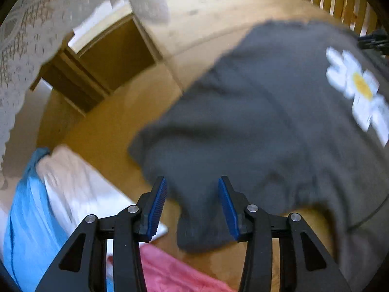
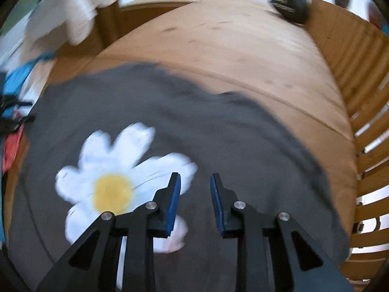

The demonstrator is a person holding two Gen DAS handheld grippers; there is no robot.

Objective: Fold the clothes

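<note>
A light wooden table [image 2: 231, 48] with a seam across its top carries it all. Spread over the middle lies a dark grey sweatshirt with a white-and-yellow daisy print [image 2: 170, 126]. At one o'clock in the right wrist view, near the far edge, sits a small black pouch [image 2: 290, 3].

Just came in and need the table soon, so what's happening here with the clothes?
A person is folding laundry with a two-finger gripper in each hand. A dark grey top with a daisy print lies spread on the wooden table. The left gripper is over its near edge, the right gripper beside the daisy, and both are open with nothing gripped. Blue, white and pink clothes lie at the table's side.
</note>
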